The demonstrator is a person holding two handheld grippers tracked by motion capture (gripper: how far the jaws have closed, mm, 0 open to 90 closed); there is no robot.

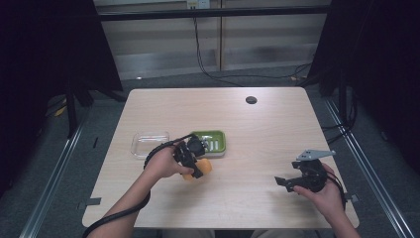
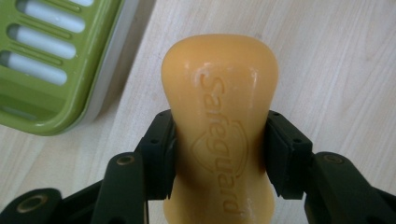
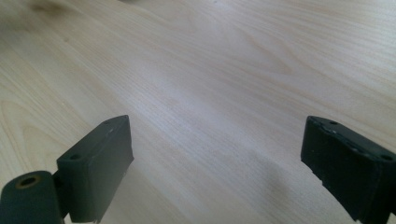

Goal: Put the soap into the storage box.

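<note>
From the high view, the left gripper (image 1: 194, 159) sits near the middle of the wooden table (image 1: 257, 139), clamped on an orange soap bar (image 1: 203, 166) just in front of a green soap dish (image 1: 217, 140). A clear lid (image 1: 149, 143) lies flat to the dish's left. The right gripper (image 1: 286, 182) rests well apart at the right side of the table, its jaws spread with nothing between them.

In the left gripper view the jaws pinch the soap bar (image 2: 219, 121) across its narrowed waist, one pad on each side, the embossed "Safeguard" face turned up. The slotted green soap dish (image 2: 51, 60) lies just beside it at upper left. Whether the bar is lifted or touching the wood is hard to tell here.

The right gripper view shows both black jaws wide apart over bare table (image 3: 224, 84).

The bar looks stiff, fairly light and waxy-smooth (likely slippery), so the waist seems the sound place to hold it.
</note>
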